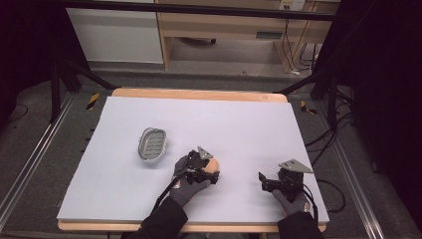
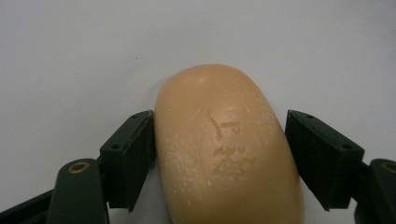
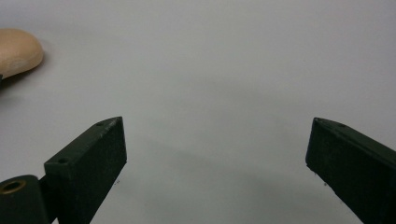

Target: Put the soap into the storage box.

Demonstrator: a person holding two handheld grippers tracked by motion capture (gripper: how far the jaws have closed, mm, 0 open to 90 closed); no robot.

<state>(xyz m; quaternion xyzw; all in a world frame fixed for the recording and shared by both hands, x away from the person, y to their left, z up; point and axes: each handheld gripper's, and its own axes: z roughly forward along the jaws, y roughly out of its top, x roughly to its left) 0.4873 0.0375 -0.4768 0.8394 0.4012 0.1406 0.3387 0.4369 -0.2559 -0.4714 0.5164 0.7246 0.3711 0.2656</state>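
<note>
In the left gripper view, the near end of the soap bar [image 2: 229,149] between my left claw [image 2: 219,158] jaws is cut off by the bottom edge. Its stamped lettering is too worn to read. From above, my left claw [image 1: 211,172] covers most of the bar. In the right gripper view, the frame's left edge crops the soap.

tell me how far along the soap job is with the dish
Nothing looks finished: the soap dish sits empty. In hand: the left gripper straddles the soap bar on the table, one jaw touching, the other showing a slight gap. Left, probably: closing, lifting, placing it in the dish. The right gripper is open, idle.
</note>
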